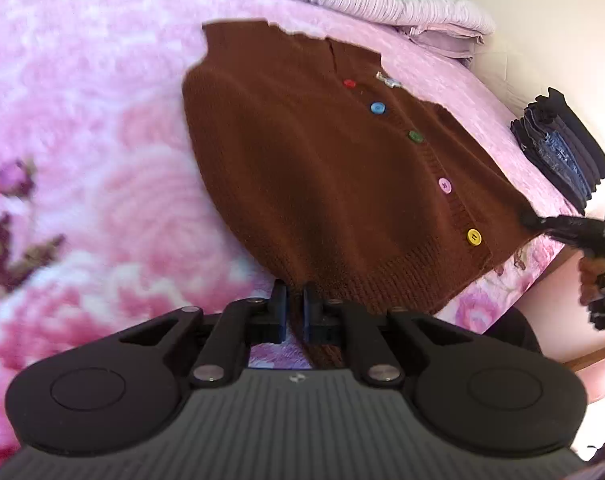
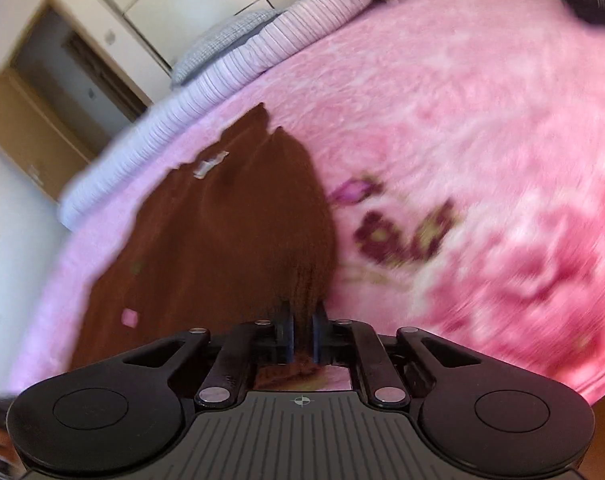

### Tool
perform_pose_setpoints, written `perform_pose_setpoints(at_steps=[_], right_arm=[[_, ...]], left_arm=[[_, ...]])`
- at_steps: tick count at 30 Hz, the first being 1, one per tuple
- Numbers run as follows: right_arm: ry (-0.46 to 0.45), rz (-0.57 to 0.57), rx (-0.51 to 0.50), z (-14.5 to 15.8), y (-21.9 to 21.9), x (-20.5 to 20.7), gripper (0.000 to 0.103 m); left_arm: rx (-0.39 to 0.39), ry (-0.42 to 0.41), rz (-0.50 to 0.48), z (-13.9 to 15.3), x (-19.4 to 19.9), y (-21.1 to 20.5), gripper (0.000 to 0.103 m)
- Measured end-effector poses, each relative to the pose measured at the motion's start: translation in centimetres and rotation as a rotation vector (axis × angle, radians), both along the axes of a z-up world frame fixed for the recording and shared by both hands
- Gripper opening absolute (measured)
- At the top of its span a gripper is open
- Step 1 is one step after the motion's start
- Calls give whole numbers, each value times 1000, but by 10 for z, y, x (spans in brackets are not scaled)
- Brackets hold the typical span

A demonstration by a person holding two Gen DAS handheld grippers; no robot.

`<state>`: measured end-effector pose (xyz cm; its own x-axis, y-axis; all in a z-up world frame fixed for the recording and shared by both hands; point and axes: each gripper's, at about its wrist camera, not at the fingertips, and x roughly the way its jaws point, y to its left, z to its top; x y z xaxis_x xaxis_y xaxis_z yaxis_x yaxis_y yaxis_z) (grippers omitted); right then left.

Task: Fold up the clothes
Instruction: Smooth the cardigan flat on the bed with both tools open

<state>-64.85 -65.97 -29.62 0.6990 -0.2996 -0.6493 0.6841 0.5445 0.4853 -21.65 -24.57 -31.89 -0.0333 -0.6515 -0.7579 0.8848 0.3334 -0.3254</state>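
Both grippers pinch the hem corners of the brown cardigan, set for a fold.

The cardigan lies flat and buttoned-side up on the pink blanket, collar toward the far pillows, so its hem is the near edge to grab. The left gripper is closed tight on the hem's left corner, knit caught between its fingers; the right gripper is likewise clamped on the opposite bottom corner, cloth bunched between the pads. Holding both corners keeps the hem straight, which looks like preparation to carry it up toward the collar. A stack of dark folded clothes waits at the bed's edge.
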Motion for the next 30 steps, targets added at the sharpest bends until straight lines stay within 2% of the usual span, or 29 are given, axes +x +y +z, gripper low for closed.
perform_pose_setpoints(at_steps=[3,8,10,13,15,20,23,26,30], right_arm=[[38,15,-62,16,6,-12,5],[92,24,-43,0,4,-8,6],[95,34,-52,0,6,-7,7],[144,38,-124,14,17,-4,16],[201,36,-215,26,33,2,29],[241,103,-337,49,76,28,42],[298,163,-412,58,105,51,48],[408,190,-482,59,131,73,52],[477,218,-502,52,152,88,53]], left_arm=[[-10,-6,16,4,2,9,3],[27,-20,10,-11,-2,2,4],[18,-24,5,-5,-1,6,7],[25,-121,-14,9,-5,13,9],[27,-196,-27,19,-10,17,9],[24,-374,-107,36,-40,10,26],[43,-462,-166,36,-59,6,31],[49,-521,-203,33,-75,0,40],[47,-540,-240,25,-89,-9,42]])
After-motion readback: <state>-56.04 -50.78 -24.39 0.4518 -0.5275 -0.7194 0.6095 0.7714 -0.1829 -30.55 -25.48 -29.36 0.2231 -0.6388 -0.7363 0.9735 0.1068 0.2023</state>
